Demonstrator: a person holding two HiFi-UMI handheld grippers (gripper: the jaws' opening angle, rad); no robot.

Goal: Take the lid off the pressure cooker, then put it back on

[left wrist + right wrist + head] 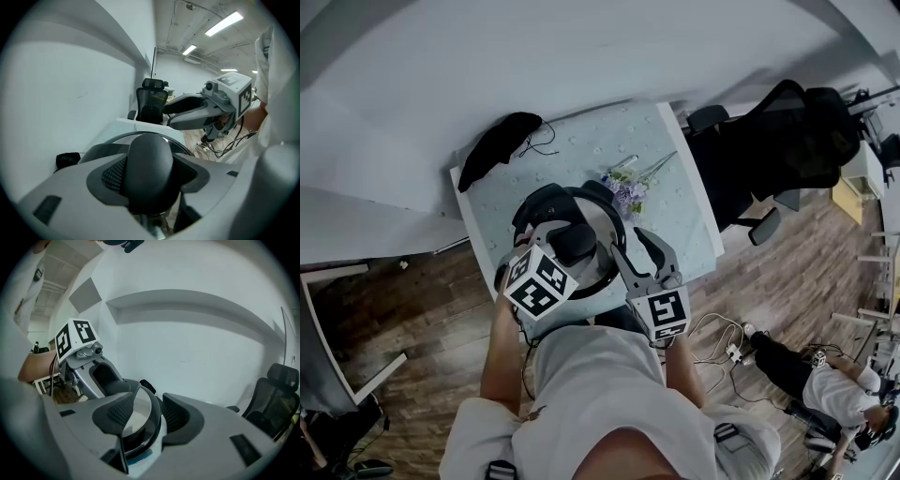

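The pressure cooker [614,272] stands on the pale table [675,178], its steel lid [602,220] on top. My left gripper [572,242] is shut on the lid's black knob [150,164], whose sides meet the ribbed pads [112,176]. My right gripper [636,251] is at the cooker's right edge. In the right gripper view its jaws [147,411] stand apart astride the lid's black rim [157,427], one pad [119,413] over the lid, the other outside with a thin gap. Each gripper shows in the other's view: the left gripper [96,376] and the right gripper [187,112].
A sprig of purple flowers [626,192] lies just behind the cooker. A black bag [497,145] sits at the table's far left corner. A black office chair [769,150] stands right of the table. Cables [727,347] and another person [834,380] are on the wooden floor at the right.
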